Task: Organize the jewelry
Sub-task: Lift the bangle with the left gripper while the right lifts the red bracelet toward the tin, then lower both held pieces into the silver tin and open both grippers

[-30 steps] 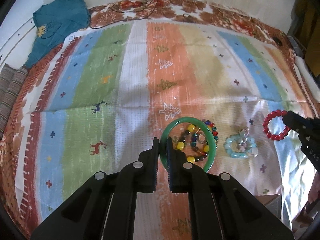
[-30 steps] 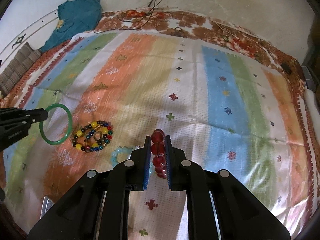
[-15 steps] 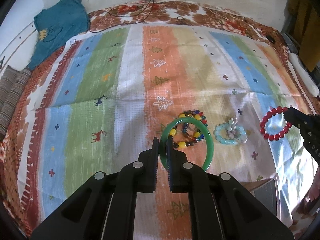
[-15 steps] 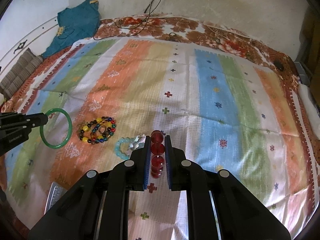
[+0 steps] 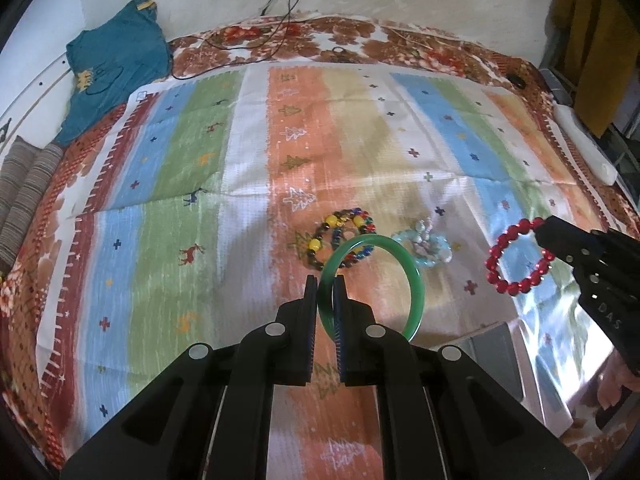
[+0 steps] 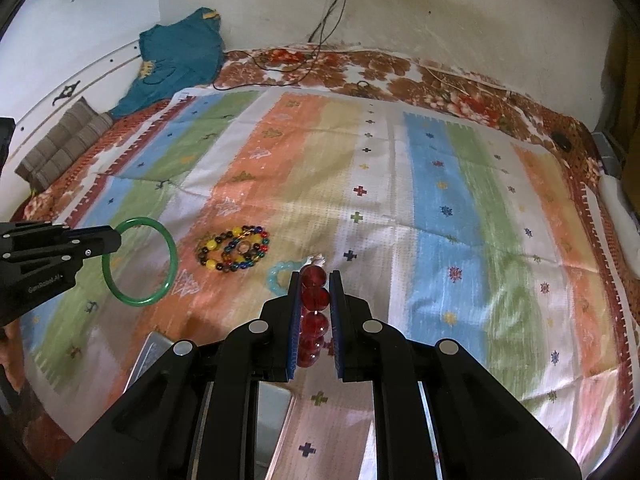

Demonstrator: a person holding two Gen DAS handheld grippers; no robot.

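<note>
My left gripper (image 5: 325, 285) is shut on a green bangle (image 5: 416, 280), holding it up above the striped cloth (image 5: 192, 240). In the right wrist view the same gripper (image 6: 110, 240) enters from the left with the bangle (image 6: 173, 258) hanging from its tips. My right gripper (image 6: 315, 280) is shut on a red bead bracelet (image 6: 316, 298); the left wrist view shows this bracelet (image 5: 496, 268) dangling from that gripper (image 5: 540, 232). A multicoloured bead bracelet (image 5: 340, 240) (image 6: 232, 250) and a pale blue bead bracelet (image 5: 424, 246) (image 6: 276, 276) lie on the cloth.
A grey metal box (image 5: 496, 344) (image 6: 152, 354) sits at the near edge of the cloth, below the grippers. A teal garment (image 5: 116, 56) and black cables (image 5: 280, 20) lie at the far end. Folded striped fabric (image 5: 24, 184) is at the far left.
Both grippers have risen and drawn back toward the near edge, each keeping its hold. The bracelets on the cloth now look farther off, and more of the grey box shows.
</note>
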